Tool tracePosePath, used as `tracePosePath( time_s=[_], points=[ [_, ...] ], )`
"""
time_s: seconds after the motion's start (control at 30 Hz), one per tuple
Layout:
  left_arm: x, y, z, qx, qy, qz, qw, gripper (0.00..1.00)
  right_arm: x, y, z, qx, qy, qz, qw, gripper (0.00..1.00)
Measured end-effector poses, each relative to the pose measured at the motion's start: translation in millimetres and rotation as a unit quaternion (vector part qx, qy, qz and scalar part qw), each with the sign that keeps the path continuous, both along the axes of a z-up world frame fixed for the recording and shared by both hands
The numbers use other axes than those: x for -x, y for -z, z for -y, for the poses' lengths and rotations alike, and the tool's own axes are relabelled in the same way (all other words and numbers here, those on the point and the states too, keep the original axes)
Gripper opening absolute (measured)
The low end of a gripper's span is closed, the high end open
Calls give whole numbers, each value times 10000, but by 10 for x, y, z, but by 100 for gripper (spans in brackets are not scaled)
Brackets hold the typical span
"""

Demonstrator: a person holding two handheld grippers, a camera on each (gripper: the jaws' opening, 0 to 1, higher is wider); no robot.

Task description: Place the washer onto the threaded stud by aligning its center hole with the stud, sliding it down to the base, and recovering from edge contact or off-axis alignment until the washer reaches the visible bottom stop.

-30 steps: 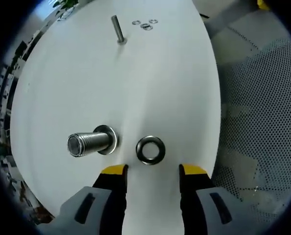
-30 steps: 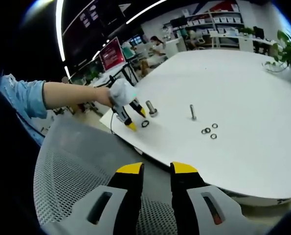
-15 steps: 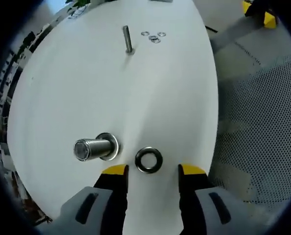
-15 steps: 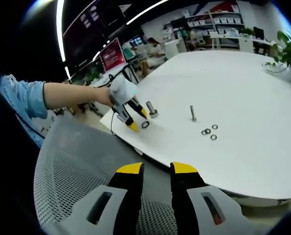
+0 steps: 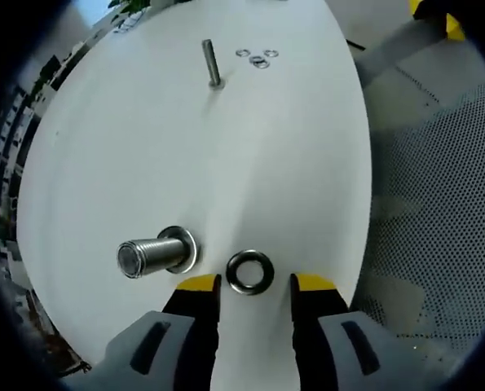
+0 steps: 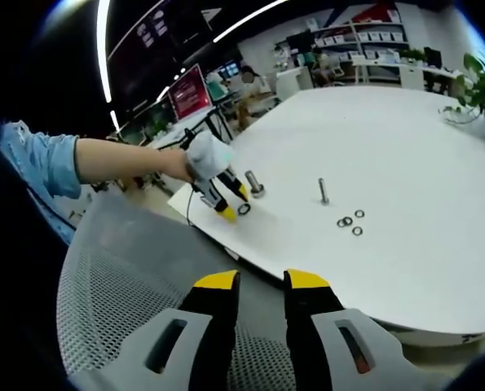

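Observation:
A dark steel washer (image 5: 250, 272) lies flat on the white table (image 5: 250, 147), just right of a thick threaded stud (image 5: 148, 254) that stands on its flanged base. My left gripper (image 5: 254, 287) is open, its yellow tips on either side of the washer's near edge and apart from it. In the right gripper view the left gripper (image 6: 230, 205) sits low over the washer (image 6: 243, 209) beside the stud (image 6: 253, 183), held by a person's arm in a blue sleeve. My right gripper (image 6: 262, 285) hangs over a grey mesh seat with a narrow gap and nothing between its fingers.
A thin upright stud (image 5: 211, 63) and several small washers (image 5: 258, 57) stand farther back on the table. The table's rounded edge runs close to the right of the washer. A grey mesh chair (image 6: 128, 301) lies below it, and an office with shelves and screens behind.
My left gripper has edged forward towards the washer and its jaws have narrowed a little around it. The right gripper has held still.

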State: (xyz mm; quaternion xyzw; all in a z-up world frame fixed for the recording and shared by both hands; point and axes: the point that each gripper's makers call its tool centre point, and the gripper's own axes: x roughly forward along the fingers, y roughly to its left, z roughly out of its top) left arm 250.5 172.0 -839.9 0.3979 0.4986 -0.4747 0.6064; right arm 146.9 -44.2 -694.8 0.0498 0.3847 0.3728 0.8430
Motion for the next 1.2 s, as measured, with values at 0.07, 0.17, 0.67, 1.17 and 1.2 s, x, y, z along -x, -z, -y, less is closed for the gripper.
tracePosePath(
  time_s=[0.07,0.17,0.67,1.17,1.2],
  points=[
    [41,-1,8,-19,70,-11,10000,26,-3,-2,-1,-10,13,5,10000,24],
    [60,0,20,-32,155,34,9999,21,1,-4,-2,-27,14,-2,10000,24],
    [69,-16,22,-361,98,246,9990,20,14,-1,-8,-38,2,-39,10000,24],
    [68,-234,30,-120,-245,115,9996,19,9,-6,4,-59,56,-39,10000,24],
    [62,-257,32,-104,-265,117,9995,19,10,-5,4,-55,51,-41,10000,24]
  ],
)
